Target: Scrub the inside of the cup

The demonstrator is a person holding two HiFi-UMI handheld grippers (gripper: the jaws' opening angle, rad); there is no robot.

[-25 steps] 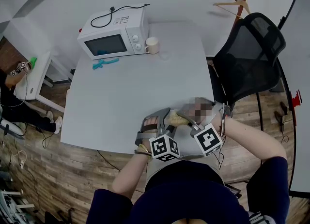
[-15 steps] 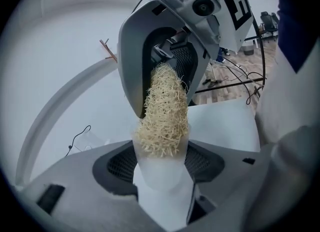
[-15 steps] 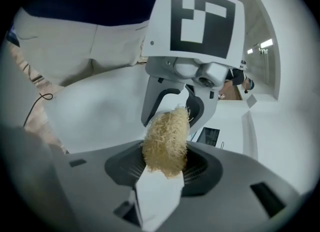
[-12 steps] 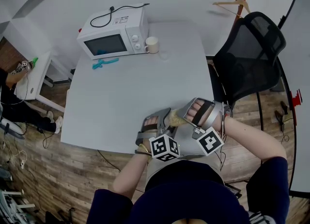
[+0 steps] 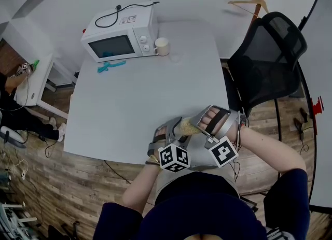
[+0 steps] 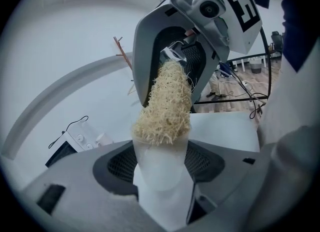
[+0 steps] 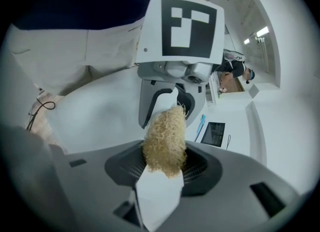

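My left gripper [image 5: 175, 128] is shut on a translucent white cup [image 6: 161, 168], whose mouth faces away from its camera. A straw-coloured loofah scrubber [image 6: 166, 106] is pushed into the cup's mouth. My right gripper [image 5: 201, 125] is shut on the scrubber's other end [image 7: 164, 143], which has a white piece [image 7: 159, 196] between the jaws. In the right gripper view the left gripper [image 7: 167, 100] faces me with the cup around the scrubber's tip. Both grippers meet over the table's near edge [image 5: 129, 153], right in front of the person's body. The cup's inside is hidden.
A white microwave [image 5: 118, 39] stands at the table's far left, with a cream mug [image 5: 162, 46] beside it and a teal tool [image 5: 111, 66] in front. A black office chair [image 5: 267, 57] stands to the right of the table. Wooden floor surrounds the table.
The left gripper has rolled a little with the cup, its marker cube tilting and shifting slightly. The right gripper and the scrubber have hardly moved.
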